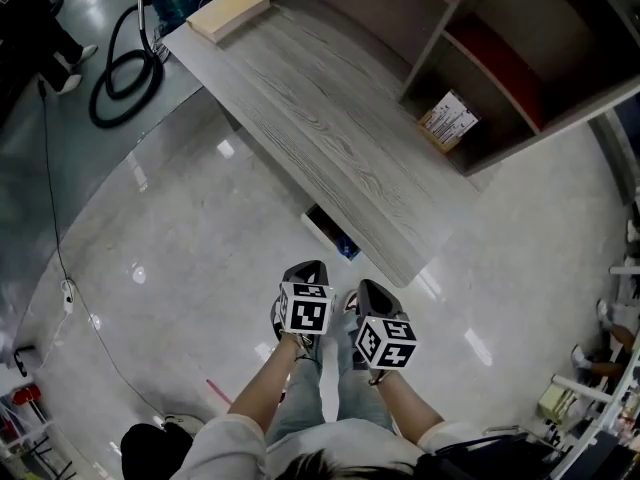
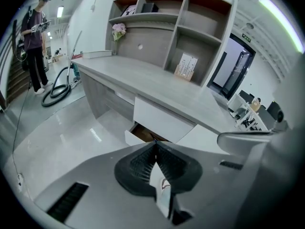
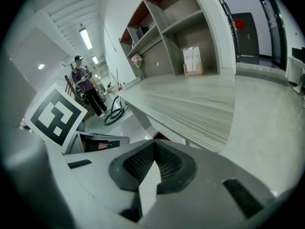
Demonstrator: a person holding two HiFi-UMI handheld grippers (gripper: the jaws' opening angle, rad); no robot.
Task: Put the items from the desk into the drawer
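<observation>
The long grey wood desk (image 1: 330, 138) runs diagonally ahead of me. A flat tan box (image 1: 230, 11) lies at its far end, also visible in the left gripper view as the tan box (image 2: 97, 54). Under the desk a low drawer (image 1: 330, 233) stands pulled partly out, with something blue inside; it shows as the drawer (image 2: 143, 133) in the left gripper view. My left gripper (image 1: 303, 270) and right gripper (image 1: 374, 294) hang side by side over the floor, short of the desk. Both the left gripper (image 2: 155, 147) and the right gripper (image 3: 153, 146) are shut with nothing between the jaws.
A shelf unit (image 1: 500, 68) stands behind the desk with a white printed box (image 1: 449, 120) in a lower bay and flowers (image 2: 118, 31) higher up. A black hose (image 1: 125, 68) coils on the floor at the left. A person (image 2: 34, 37) stands far left. Chairs and clutter (image 1: 600, 368) sit at the right.
</observation>
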